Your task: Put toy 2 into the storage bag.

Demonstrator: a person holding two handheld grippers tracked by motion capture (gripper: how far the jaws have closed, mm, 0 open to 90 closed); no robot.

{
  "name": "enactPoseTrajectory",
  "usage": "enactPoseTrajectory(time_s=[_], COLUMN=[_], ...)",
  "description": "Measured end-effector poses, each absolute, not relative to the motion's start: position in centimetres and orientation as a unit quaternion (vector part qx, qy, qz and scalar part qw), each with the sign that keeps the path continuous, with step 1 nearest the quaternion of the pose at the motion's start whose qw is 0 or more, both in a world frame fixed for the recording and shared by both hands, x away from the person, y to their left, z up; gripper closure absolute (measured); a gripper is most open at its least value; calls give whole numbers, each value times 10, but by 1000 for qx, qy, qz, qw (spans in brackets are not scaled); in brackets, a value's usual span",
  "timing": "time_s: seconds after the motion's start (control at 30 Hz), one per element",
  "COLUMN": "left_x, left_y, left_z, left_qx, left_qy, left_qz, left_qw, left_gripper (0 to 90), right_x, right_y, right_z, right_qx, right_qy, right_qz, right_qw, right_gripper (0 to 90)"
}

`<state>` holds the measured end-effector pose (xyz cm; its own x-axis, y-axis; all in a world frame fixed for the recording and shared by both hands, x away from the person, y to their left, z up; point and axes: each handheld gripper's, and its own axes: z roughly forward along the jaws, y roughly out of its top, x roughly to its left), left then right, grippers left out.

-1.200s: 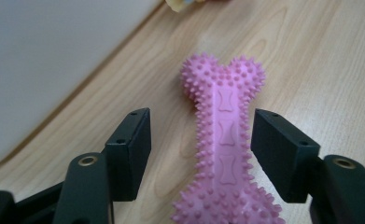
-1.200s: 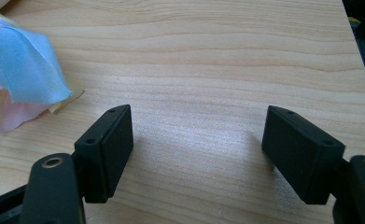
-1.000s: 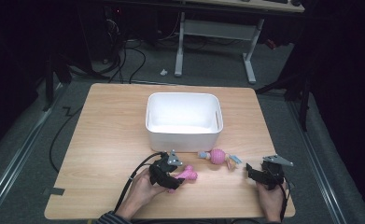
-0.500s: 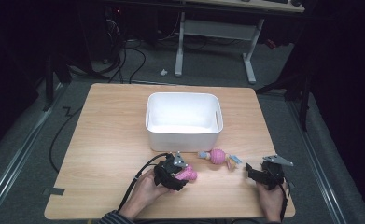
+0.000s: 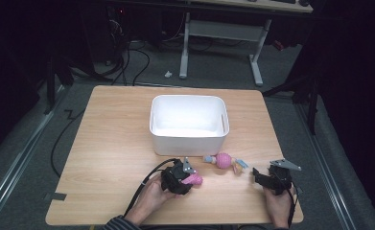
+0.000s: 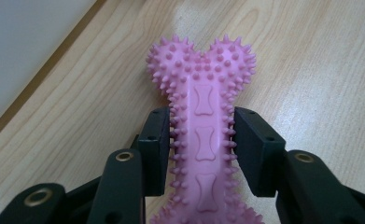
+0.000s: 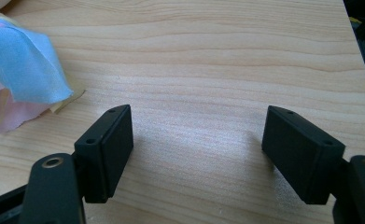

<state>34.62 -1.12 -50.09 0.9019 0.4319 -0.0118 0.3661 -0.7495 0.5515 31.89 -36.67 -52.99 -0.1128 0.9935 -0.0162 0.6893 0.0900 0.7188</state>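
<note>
pink spiky rubber bone (image 6: 203,135), a dog chew toy by the look of it, is lying flat on the wooden table (image 5: 108,143), just in front of the white plastic bin (image 5: 189,125), and i've got it now. my left gripper (image 6: 202,144) has just been closing its jaws, and they've come in from either side of the bone's shaft: both pads are pressing into the little nubs, with the knobbly head poking out past the tips. a second ago the jaws stood wider around it; now it's pinched. from the high view the toy (image 5: 193,179) sticks out to the right of my left hand (image 5: 149,199).

that means the grab is done, i reckon, and the lift toward the bin comes next.

further out, a second toy (image 5: 223,160) with a pink ball and coloured fabric tails lies apart on the table, between my two hands. my right gripper (image 7: 196,149) waits beside it, jaws spread wide over bare wood, holding nothing, the blue fabric tail (image 7: 24,70) just off its left jaw.
</note>
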Motion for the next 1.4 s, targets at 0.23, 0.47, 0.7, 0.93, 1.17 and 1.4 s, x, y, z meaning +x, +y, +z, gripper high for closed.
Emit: enactPoseTrajectory(time_s=[0.23, 0.47, 0.7, 0.93, 1.17, 1.4], left_x=[345, 346, 350, 352, 352, 354], left_y=[-12, -5, 7, 19, 28, 33], left_z=[-500, -494, -487, -478, -468, -459], left_qx=[938, 931, 925, 918, 915, 915], left_qy=[200, 205, 216, 224, 218, 211], left_qz=[60, 51, 36, 28, 35, 36], left_qw=[276, 297, 310, 327, 338, 341], left_gripper=[588, 590, 589, 589, 589, 590], right_x=[319, 319, 319, 319, 319, 319], right_y=[-367, -367, -367, -367, -366, -366], right_z=[-530, -530, -530, -530, -530, -530], right_qx=[611, 611, 611, 611, 610, 611], right_qy=[689, 689, 689, 689, 690, 690], right_qz=[286, 286, 286, 286, 286, 286], right_qw=[266, 266, 266, 266, 264, 265], right_gripper=[249, 249, 249, 249, 249, 248])
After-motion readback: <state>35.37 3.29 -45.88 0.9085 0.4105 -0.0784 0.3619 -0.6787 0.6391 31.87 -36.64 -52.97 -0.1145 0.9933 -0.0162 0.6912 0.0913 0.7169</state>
